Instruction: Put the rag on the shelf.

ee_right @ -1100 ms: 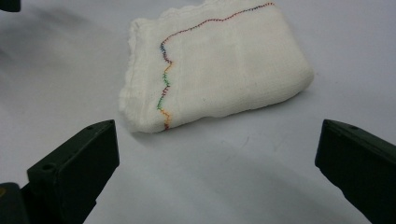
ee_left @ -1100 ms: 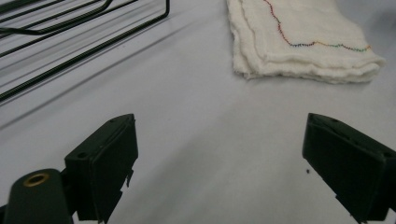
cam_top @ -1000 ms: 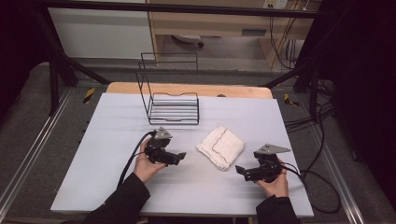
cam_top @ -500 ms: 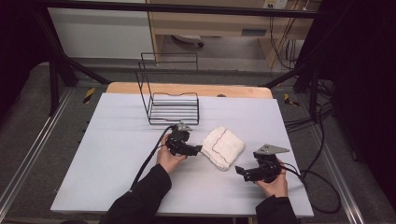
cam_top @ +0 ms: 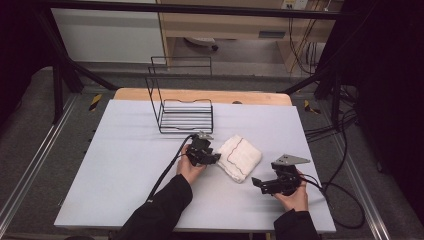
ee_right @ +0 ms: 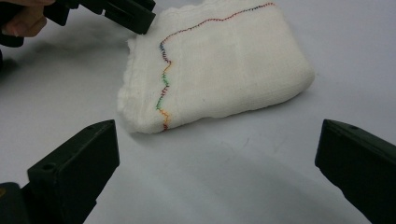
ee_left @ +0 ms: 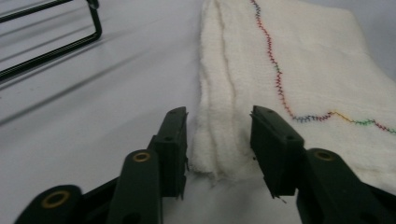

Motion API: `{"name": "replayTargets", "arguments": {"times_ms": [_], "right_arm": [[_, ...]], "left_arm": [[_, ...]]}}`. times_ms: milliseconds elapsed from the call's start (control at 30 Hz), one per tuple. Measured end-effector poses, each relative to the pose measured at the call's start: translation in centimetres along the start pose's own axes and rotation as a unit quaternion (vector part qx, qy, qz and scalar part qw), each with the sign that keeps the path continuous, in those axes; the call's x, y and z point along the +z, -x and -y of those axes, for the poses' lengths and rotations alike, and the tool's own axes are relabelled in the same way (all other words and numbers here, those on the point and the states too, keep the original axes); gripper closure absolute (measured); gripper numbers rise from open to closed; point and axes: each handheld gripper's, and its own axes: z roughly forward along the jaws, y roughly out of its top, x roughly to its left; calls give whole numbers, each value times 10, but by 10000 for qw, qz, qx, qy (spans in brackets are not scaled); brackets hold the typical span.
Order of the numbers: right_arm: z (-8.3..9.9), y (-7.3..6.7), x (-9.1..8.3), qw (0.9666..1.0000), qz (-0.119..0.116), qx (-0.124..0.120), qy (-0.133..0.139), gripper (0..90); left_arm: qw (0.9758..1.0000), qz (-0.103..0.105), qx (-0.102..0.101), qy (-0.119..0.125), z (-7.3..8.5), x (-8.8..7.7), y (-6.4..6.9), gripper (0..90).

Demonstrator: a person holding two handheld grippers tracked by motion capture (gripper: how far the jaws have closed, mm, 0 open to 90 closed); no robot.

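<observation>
Towel (cam_top: 241, 156) outside wire rack (cam_top: 186, 116)

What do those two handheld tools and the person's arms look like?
Both are chunky black tools. The left tool trails a black cable back past the person's dark left sleeve. The right tool carries a grey three-cornered plate on top, and its own black cable loops off to the side. Up close, the left tool's flat-faced, blocky jaws pivot on brass-coloured rivets. The right sleeve is dark too.
</observation>
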Motion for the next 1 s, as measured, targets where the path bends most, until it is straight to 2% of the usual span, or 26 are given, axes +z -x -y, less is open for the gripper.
{"name": "replayTargets", "arguments": {"times_ms": [67,200,367,533,700,833,933,1000], "right_arm": [[0,0,0,10000,3,24,16,4],[0,0,0,10000,1,31,20,5],[0,0,0,10000,-12,23,35,6],[0,0,0,10000,-21,12,24,7],[0,-1,0,10000,-65,50,39,10],[0,-1,1,9999,-111,74,53,12],[-1,-3,2,9998,-135,83,70,13],[-1,-3,2,9998,-140,87,63,13]], "left_arm": [[10000,-6,-3,-18,0,2,1,596],[9998,131,-136,-48,0,3,1,653],[9991,250,-299,-144,-1,2,1,788],[9999,90,-47,-122,0,-3,7,824],[9999,117,-82,-61,8,-18,7,829],[10000,15,-25,-2,19,-34,12,829],[9999,-47,-106,13,34,-49,16,828],[9999,-60,-100,40,37,-51,17,827]]}}
